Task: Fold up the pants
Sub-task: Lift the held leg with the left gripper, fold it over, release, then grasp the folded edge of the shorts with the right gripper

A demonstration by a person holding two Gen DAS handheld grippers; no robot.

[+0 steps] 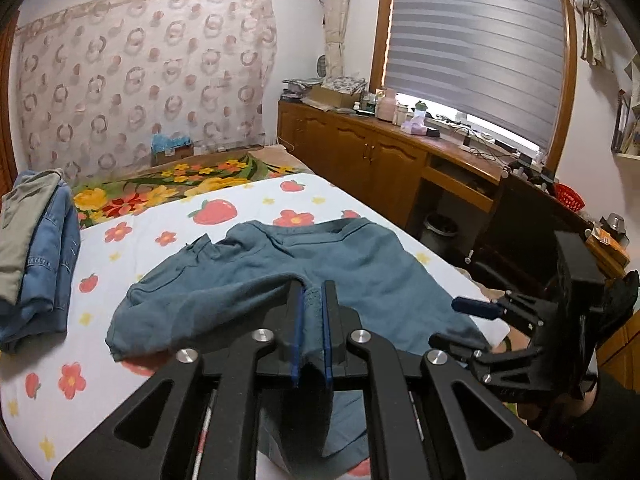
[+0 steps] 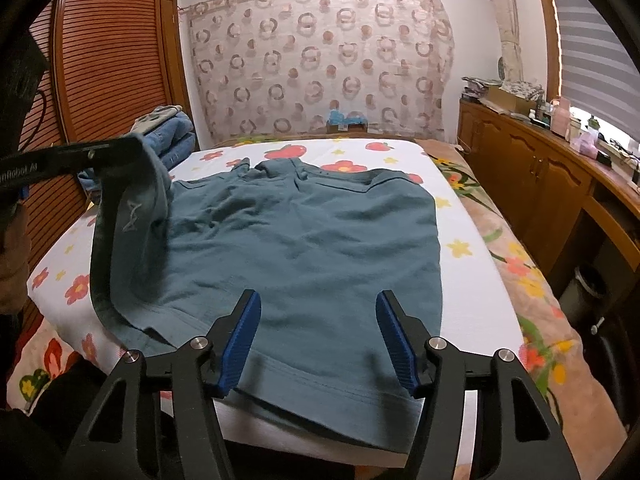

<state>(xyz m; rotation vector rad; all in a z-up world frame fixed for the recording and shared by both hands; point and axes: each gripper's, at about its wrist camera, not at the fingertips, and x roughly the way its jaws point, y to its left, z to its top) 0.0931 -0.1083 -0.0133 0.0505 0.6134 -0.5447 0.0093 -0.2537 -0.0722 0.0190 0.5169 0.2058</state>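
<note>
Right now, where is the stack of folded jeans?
The folded jeans lie at the left edge of the bed in the left wrist view, left of the teal pants, near the brown slatted door.

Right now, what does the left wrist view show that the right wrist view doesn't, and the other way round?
Only the left wrist view: the left gripper with its jaws shut on a pinched fold of the teal pants, the desk under the window blind, and the red basket.

Only the right wrist view: the right gripper with jaws open over the near hem, not pressing it, and the slatted wooden door.

Both: the pants on the strawberry-print sheet, the stacked denim, the circle-patterned curtain.
</note>
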